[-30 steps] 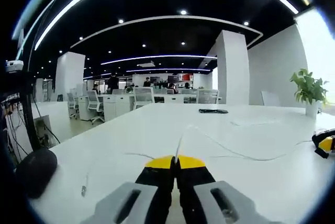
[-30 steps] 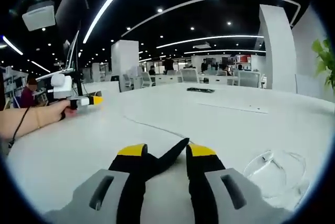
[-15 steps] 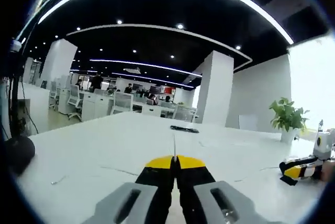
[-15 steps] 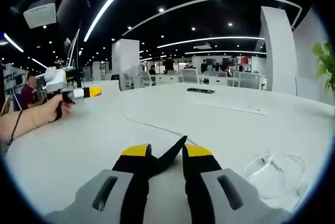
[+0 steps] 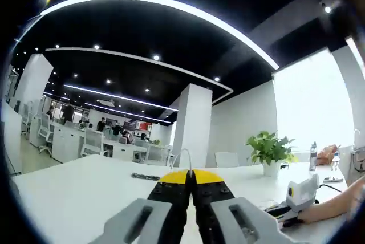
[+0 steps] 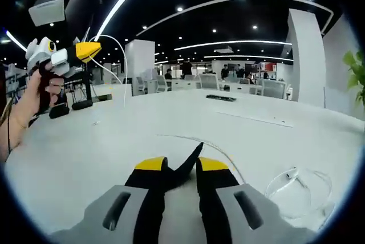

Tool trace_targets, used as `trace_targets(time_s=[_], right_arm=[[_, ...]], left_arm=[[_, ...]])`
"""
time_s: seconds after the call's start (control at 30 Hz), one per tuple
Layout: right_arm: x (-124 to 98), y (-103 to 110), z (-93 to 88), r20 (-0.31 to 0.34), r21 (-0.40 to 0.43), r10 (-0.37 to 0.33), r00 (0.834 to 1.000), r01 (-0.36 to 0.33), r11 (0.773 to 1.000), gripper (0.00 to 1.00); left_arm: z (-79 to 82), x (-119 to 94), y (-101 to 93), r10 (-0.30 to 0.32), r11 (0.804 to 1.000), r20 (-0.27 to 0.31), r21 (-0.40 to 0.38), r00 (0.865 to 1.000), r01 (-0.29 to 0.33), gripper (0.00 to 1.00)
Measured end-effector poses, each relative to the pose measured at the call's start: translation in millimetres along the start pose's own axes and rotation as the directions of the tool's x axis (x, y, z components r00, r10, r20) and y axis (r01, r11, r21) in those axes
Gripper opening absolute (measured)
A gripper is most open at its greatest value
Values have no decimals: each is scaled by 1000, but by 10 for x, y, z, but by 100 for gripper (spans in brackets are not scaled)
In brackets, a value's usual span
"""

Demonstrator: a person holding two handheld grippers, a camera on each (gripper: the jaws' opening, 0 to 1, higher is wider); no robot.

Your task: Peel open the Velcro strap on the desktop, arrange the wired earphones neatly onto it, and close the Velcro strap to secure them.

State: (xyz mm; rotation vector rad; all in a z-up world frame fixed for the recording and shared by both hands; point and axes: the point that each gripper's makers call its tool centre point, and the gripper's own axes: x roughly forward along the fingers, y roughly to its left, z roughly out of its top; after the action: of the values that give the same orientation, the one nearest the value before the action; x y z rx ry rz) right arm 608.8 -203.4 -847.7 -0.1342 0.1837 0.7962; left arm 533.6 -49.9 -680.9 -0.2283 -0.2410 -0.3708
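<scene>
On the white counter (image 6: 274, 141) in front of you, the black Velcro strap (image 6: 189, 164) lies pinched at one end between the jaws of your right gripper (image 6: 181, 167), its free tip sticking up between the yellow tips. Your left gripper (image 6: 85, 50), seen in the right gripper view, is lifted well above the counter's left part, its jaws closed on the thin white earphone cable (image 6: 117, 56), which arcs down and trails across the counter to just beside the strap.

By my reading you are in the arranging step: the strap looks held open and the cable is being gathered. Next you need to bring the cable down in tidy loops across the strap, then fold the strap over.

The left gripper view shows its jaws pressed together with a short loop of cable rising from the tips, and your right hand (image 5: 333, 207) at the counter's right edge. The right gripper view shows a clear plastic wrapper (image 6: 299, 184) lying near the counter's right side.
</scene>
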Motion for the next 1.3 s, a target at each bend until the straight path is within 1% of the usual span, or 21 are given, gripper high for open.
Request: trace_targets(time_s=[0.13, 0.23, 0.3, 0.37, 0.4, 0.43, 0.47, 0.53, 0.63, 0.77, 0.83, 0.93, 1.0, 1.03, 1.07, 1.13, 1.17, 1.2, 1.23, 1.3], right_arm=[[3, 1, 0, 1, 1, 1, 1000, -1, 1000, 23], [7, 3, -3, 0, -2, 3, 1000, -3, 1000, 23], [11, 2, -6, -2, -4, 3, 1000, -3, 1000, 23], [11, 2, -8, -2, -5, 3, 1000, -3, 1000, 23], [11, 3, -8, -2, -4, 4, 1000, -4, 1000, 23], [12, 1, -8, -2, -4, 3, 1000, -3, 1000, 23], [11, 2, -8, -2, -4, 4, 1000, -4, 1000, 23], [9, 5, -5, -1, -1, 6, 1000, -6, 1000, 23], [7, 1, -3, -1, 4, 7, 1000, -7, 1000, 22], [1, 3, -2, -1, 7, 8, 1000, -8, 1000, 20], [-2, 4, -6, -3, 3, 8, 1000, -8, 1000, 19], [-7, 8, -7, -3, 1, 10, 1000, -10, 1000, 19], [-11, 9, -7, -3, 0, 9, 1000, -9, 1000, 18], [-13, 10, -7, -3, 1, 9, 1000, -9, 1000, 18], [-14, 11, -7, -3, 0, 10, 1000, -10, 1000, 18], [-15, 12, -7, -3, -1, 10, 1000, -10, 1000, 17], [-14, 10, -8, -4, -1, 10, 1000, -10, 1000, 17], [-14, 10, -9, -5, -2, 10, 1000, -10, 1000, 17], [-15, 11, -12, -7, -4, 9, 1000, -9, 1000, 17], [-14, 9, -16, -9, -7, 8, 1000, -8, 1000, 16]], left_arm=[[249, -132, -337, -68, 997, 53, 34, 996, 66, 5], [373, -215, -572, -120, 992, 67, 47, 990, 117, 5], [454, -284, -752, -166, 985, 73, 50, 983, 162, 5], [482, -389, -973, -215, 976, 68, 57, 974, 212, 5], [466, -436, -1053, -228, 972, 60, 73, 972, 223, 5], [446, -467, -1098, -232, 970, 51, 87, 971, 227, 5], [396, -532, -1164, -231, 966, 36, 128, 972, 224, 5], [346, -617, -1225, -215, 967, 31, 147, 976, 209, 5], [281, -717, -1227, -184, 970, 1, 164, 983, 182, 5], [275, -887, -1219, -148, 979, -19, 136, 989, 150, 5], [260, -978, -1219, -123, 981, -27, 145, 992, 126, 5], [231, -1108, -1160, -66, 981, -24, 179, 998, 70, 5], [196, -1170, -1093, -36, 985, -24, 169, 999, 39, 5], [173, -1191, -1061, -29, 988, -19, 152, 999, 32, 5], [130, -1205, -1034, -23, 993, -20, 112, 1000, 25, 5], [-4, -1218, -963, -8, 999, -42, 40, 999, 10, 5], [-113, -1217, -933, -4, 1000, -60, 6, 998, 5, 5], [-141, -1216, -926, -1, 1000, -65, -2, 998, 1, 5], [-244, -1206, -914, 4, 1000, -80, -28, 997, -7, 5], [-387, -1174, -907, 10, 1000, -103, -28, 995, -13, 5]])
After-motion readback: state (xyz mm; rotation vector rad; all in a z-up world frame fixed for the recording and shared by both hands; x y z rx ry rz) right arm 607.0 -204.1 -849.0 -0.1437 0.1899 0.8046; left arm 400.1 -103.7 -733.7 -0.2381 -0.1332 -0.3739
